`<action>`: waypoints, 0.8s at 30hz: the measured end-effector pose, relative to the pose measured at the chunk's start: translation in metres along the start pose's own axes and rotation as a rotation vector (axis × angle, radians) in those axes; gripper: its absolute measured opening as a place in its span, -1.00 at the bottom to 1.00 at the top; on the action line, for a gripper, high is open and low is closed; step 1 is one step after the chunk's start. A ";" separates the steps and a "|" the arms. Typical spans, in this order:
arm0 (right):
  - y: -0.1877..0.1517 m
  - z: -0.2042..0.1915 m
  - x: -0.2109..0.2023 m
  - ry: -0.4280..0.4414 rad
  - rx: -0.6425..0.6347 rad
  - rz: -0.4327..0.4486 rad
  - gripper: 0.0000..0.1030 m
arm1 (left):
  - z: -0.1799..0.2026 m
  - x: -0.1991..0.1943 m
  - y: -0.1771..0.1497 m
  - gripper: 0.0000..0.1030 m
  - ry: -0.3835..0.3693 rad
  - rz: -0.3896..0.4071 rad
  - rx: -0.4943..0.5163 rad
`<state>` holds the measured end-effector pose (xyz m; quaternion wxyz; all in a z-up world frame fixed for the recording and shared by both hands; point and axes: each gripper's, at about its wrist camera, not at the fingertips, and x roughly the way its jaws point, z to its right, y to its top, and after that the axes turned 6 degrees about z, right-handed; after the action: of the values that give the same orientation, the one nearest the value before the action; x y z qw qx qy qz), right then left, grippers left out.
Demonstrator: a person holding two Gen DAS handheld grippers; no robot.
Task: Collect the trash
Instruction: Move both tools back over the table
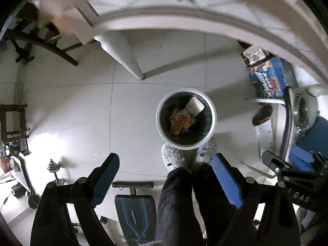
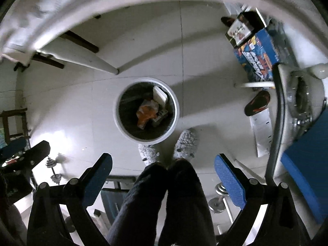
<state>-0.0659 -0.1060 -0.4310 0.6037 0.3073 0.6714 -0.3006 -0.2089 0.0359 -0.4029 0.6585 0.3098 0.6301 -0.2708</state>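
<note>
Below — trash bin (image 1: 160,123) holding trash (image 1: 180,122).

— Legible markings, left wrist view?
— White capitals "DAS" on black gripper body (image 1: 301,199) at right edge; first letters cut off.
— Print on blue box (image 1: 268,80)?
— Large slanted white and red lettering, too blurred to read.
— Smaller box on top (image 1: 254,55)?
— Red marks on a white face, unreadable.
— Right wrist view?
— Same blue box (image 2: 258,55) and smaller box (image 2: 239,31); print visible, no word legible.
— Pale sheet on floor (image 2: 262,131)?
— Small dark marks along one edge, unreadable.
</note>
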 end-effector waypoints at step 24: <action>0.132 0.102 -0.266 0.129 0.390 0.298 0.96 | 0.061 -0.183 0.170 0.80 0.074 0.351 0.102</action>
<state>0.1223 -0.1150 -0.1795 0.5264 0.5321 0.5852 -0.3118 -0.0521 0.0966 -0.2083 0.6555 0.4577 0.5756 -0.1716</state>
